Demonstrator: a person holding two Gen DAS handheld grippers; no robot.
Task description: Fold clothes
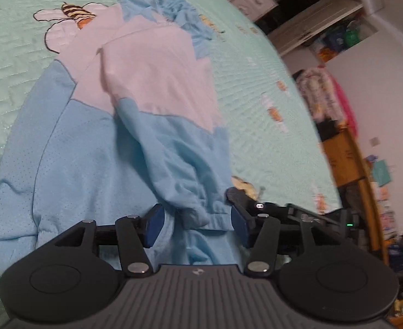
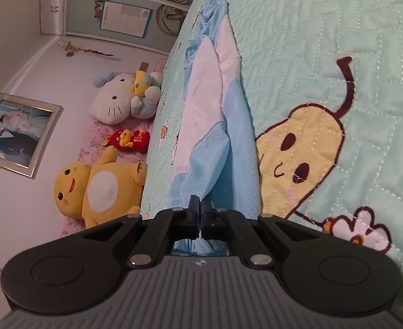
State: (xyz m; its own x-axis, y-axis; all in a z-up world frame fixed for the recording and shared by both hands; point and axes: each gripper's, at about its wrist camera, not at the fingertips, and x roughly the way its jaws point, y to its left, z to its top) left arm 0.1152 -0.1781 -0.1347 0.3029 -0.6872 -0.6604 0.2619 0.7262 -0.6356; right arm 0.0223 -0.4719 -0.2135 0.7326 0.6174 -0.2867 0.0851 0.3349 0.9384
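Nearest the lens, the left gripper (image 1: 197, 226) is seen with its 2 jaws apart, a gathered sleeve cuff (image 1: 194, 215) lying loose between the blue pads (image 1: 154, 226), untouched. The right gripper (image 2: 199, 213) is clamped shut on the hem of the blue-and-white jacket (image 1: 135, 104), which is spread on the mint quilted bedspread (image 1: 14, 54). Beyond, plush toys (image 2: 105, 186) are lined along the wall. The held edge is best kept taut and low while the sleeve is laid flat across the body.

Jacket (image 1: 91, 164) perforated mesh cloth; bedspread (image 2: 338, 41) quilted, slight sheen.
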